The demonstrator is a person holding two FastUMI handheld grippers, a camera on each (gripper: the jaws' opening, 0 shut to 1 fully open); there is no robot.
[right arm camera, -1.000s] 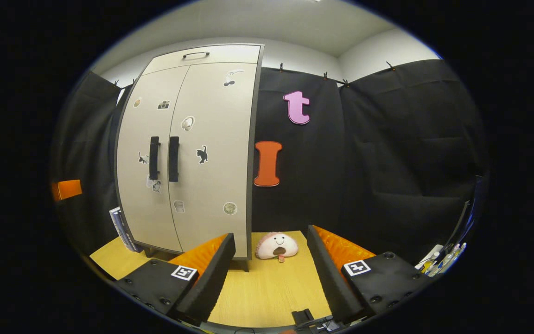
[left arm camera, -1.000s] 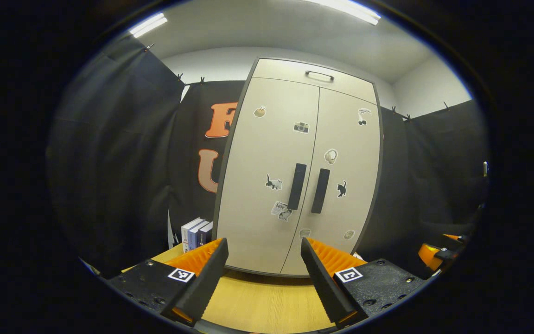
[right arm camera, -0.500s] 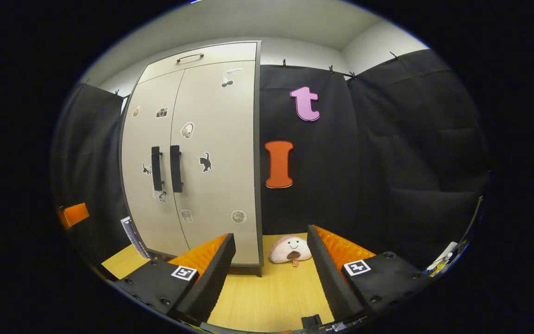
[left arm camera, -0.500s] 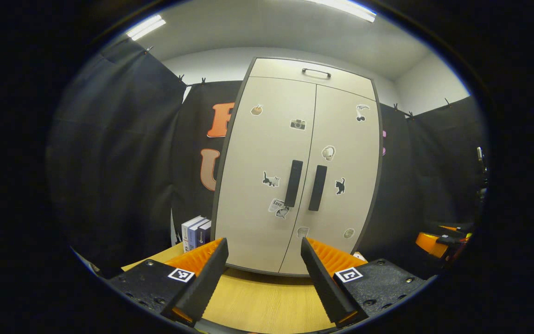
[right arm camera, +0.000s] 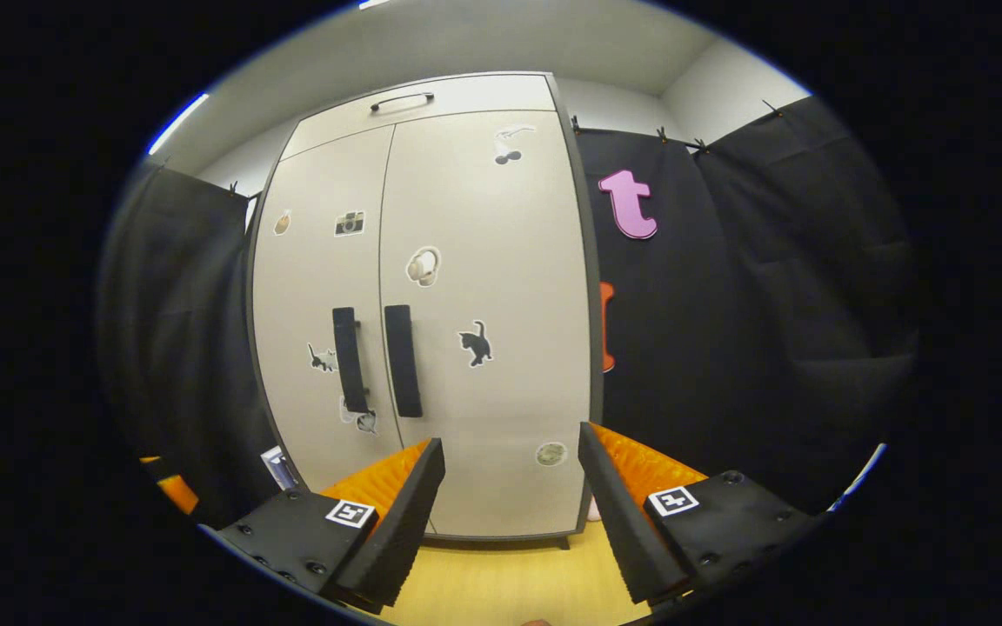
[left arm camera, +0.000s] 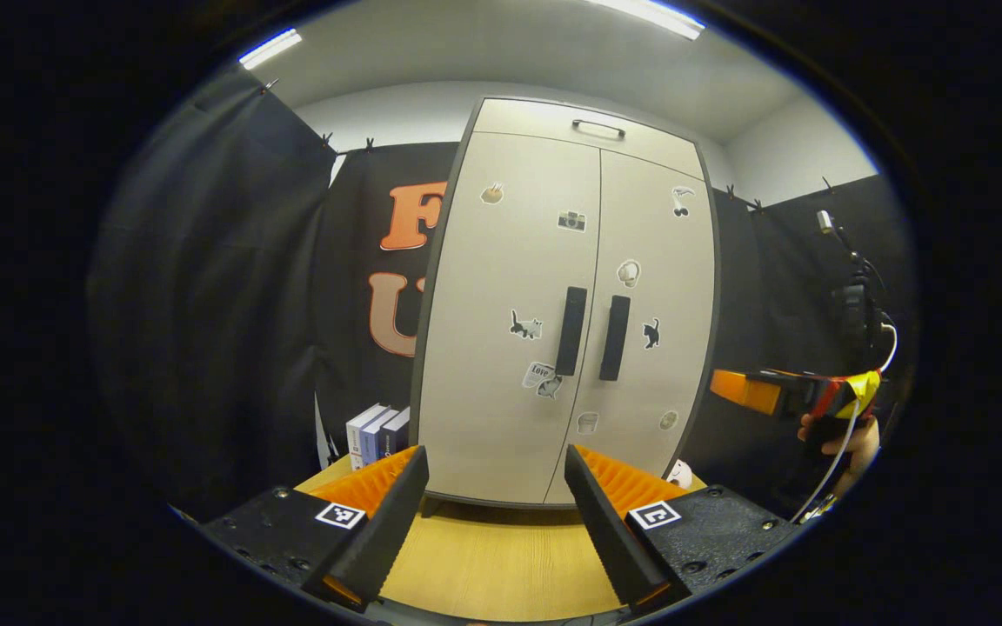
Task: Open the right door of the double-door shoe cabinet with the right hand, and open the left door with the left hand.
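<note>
Nearest in the left gripper view, the left gripper [left arm camera: 488, 522] has its jaws spread wide and released, grasping nothing, poised above the wooden tabletop [left arm camera: 501, 565] and touching neither it nor the cabinet. In the right gripper view, the right gripper [right arm camera: 510, 513] is likewise wide open and empty, its fingers clear of the cabinet front.

To the right in the left gripper view, the right gripper appears again, held by a hand [left arm camera: 840, 439], level with the lower half of the doors and apart from them.

Beyond the fingers, the shoe cabinet [left arm camera: 566, 304] stands upright on the far part of the tabletop against the black cloth wall. It is pale beige with a dark frame. Both doors are shut: one left door [left arm camera: 505, 322] and one right door [left arm camera: 653, 313], meeting at a centre seam. Two dark vertical bar handles sit side by side at the seam, the left handle [left arm camera: 571, 331] and the right handle [left arm camera: 614, 337]. A top panel carries one thin horizontal handle [left arm camera: 598, 129]. Small stickers [left arm camera: 525, 326] are scattered across both doors.

Three books [left arm camera: 377, 433] stand upright just left of the cabinet base. A small pale object [left arm camera: 680, 474] sits by its right foot, too obscured to identify.
</note>
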